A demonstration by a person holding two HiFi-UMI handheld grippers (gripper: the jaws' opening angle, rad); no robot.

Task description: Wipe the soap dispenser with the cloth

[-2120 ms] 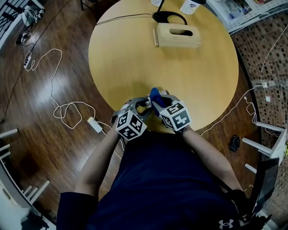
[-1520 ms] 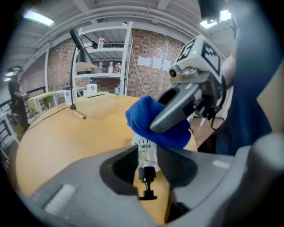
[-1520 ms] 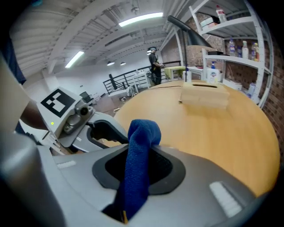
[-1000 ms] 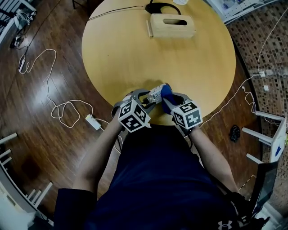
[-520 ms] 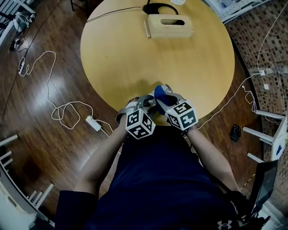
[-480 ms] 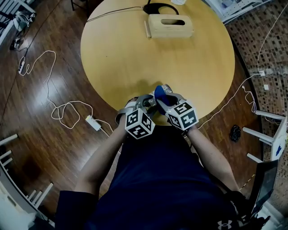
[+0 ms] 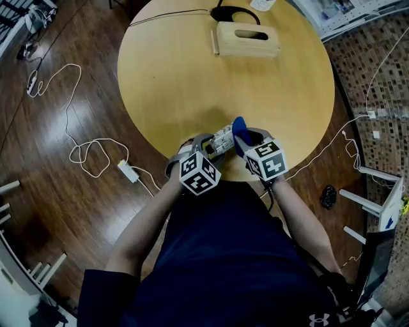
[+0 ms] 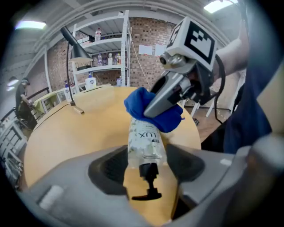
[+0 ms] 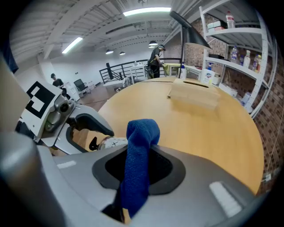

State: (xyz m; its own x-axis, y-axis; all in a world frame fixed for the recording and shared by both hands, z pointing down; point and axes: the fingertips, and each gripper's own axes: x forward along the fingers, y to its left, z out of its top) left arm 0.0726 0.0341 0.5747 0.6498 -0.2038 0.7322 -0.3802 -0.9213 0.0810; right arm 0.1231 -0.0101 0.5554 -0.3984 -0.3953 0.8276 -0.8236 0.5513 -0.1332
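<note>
Left gripper [image 8: 146, 165] jaws, just opened wider, grip dispenser [image 8: 144, 142], steadying it above surface [image 7: 192, 83]. Right gripper [image 9: 143, 167] jaws pinch cloth [image 9: 140, 146], pressing it on dispenser's far end for wiping.

Nubby cloth [image 9: 138, 150] (matt), clear plastic soap dispenser [image 8: 144, 142]

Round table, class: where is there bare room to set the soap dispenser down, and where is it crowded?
The table is bare across its middle, from the wooden box down towards the near edge, and along both side rims. Crowded: the far edge, with the box and lamp base, and the near edge, where the soap dispenser and cloth are held.
</note>
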